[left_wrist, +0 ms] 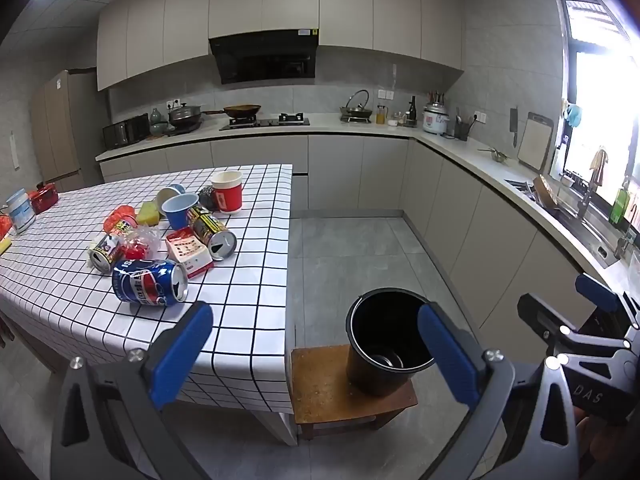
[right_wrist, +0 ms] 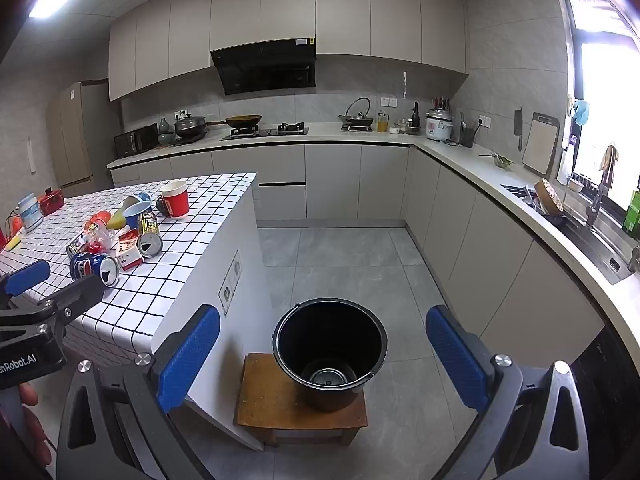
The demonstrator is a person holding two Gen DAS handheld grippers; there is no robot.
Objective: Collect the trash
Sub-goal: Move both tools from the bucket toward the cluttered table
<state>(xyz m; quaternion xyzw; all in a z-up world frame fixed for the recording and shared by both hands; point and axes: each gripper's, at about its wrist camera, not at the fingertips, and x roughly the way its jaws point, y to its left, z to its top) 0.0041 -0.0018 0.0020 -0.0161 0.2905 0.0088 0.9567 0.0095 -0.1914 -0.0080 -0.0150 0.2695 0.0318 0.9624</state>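
A black bucket stands on a small wooden stool beside the table; something round lies at its bottom. Trash lies on the checked table: a blue Pepsi can on its side, a black-yellow can, a red-white carton, a blue cup, a red paper cup. My left gripper is open and empty above the table's corner. My right gripper is open and empty above the bucket.
A jar and a red item sit at the table's far left. Counters with a stove, a rice cooker and a sink run along the back and right walls. Grey tiled floor lies between.
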